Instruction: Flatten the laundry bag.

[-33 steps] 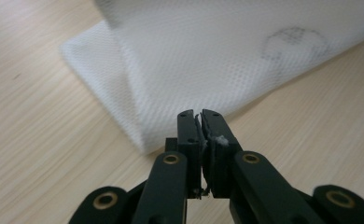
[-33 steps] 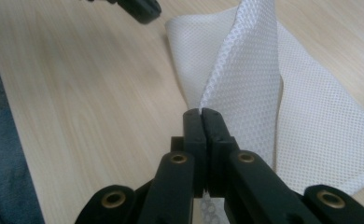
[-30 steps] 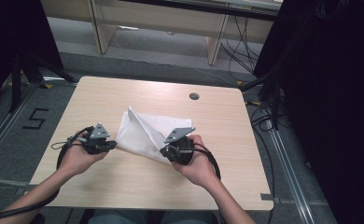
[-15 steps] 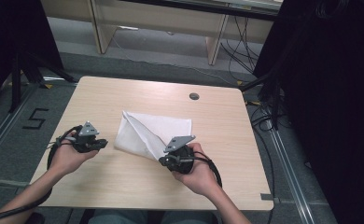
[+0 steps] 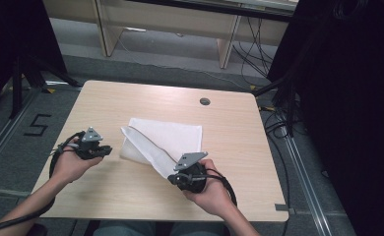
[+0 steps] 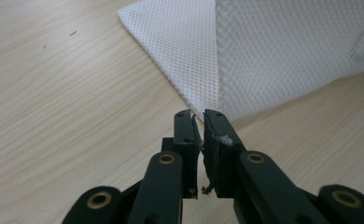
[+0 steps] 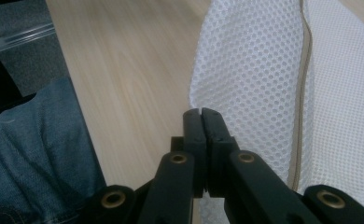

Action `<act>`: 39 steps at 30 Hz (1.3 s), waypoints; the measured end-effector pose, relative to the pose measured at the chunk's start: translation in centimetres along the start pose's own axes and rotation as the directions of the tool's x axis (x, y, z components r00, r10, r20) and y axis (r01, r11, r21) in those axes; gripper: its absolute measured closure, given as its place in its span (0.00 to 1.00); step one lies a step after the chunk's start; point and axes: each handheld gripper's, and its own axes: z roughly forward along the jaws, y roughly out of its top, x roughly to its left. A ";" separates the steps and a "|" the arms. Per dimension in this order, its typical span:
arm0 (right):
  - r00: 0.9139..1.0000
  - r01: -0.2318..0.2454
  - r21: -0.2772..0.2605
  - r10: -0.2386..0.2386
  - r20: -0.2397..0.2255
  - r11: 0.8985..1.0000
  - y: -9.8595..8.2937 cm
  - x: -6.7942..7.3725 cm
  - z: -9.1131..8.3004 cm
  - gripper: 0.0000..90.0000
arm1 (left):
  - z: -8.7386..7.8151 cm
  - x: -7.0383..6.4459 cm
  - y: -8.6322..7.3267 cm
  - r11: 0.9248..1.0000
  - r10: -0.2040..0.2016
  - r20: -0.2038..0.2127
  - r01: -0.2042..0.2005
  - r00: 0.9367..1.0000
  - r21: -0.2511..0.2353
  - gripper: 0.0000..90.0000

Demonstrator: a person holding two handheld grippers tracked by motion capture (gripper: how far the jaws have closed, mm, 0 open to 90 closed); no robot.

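A white mesh cloth [image 5: 173, 135] lies partly folded in the middle of the wooden table [image 5: 131, 98]. My right gripper [image 5: 174, 177] is near the front edge, shut on a corner of the cloth, and a fold stretches from it back toward the left. In the right gripper view the mesh [image 7: 255, 70] runs under the closed jaws of the right gripper [image 7: 201, 113], with a beige seam [image 7: 306, 70] down it. My left gripper [image 5: 106, 150] is left of the cloth and apart from it. In its own view the left gripper [image 6: 198, 116] is shut on nothing, and the cloth's edge [image 6: 273, 46] lies just ahead.
A dark round cable hole [image 5: 205, 101] sits at the table's back right. The person's jeans-clad leg [image 7: 31, 154] is below the front edge. Desk legs and cables [image 5: 278, 98] stand on the floor behind and to the right.
My left gripper let go of the cloth and drew away to the left. My right gripper pulled its corner toward the front edge, and the cloth settled flatter.
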 end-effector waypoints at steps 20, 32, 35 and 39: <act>0.998 0.011 0.069 -0.007 -0.063 0.998 -2.4 1.3 0.9 1.00 | 0.3 0.2 -0.3 0.998 -0.056 -0.044 0.055 0.997 -0.033 0.86; 0.995 0.012 0.108 -0.001 -0.101 0.994 -3.7 1.9 1.7 1.00 | 0.5 0.5 -0.6 0.997 -0.065 -0.089 0.061 0.994 -0.045 0.74; 0.994 0.011 0.131 0.003 -0.110 0.991 -3.9 2.0 1.8 1.00 | 0.4 0.5 -0.6 0.998 -0.053 -0.091 0.049 0.994 -0.047 0.72; 0.992 0.026 0.145 -0.008 -0.125 0.989 -4.1 1.8 2.0 1.00 | 0.3 0.5 -0.6 0.999 -0.026 -0.094 0.022 0.995 -0.042 0.68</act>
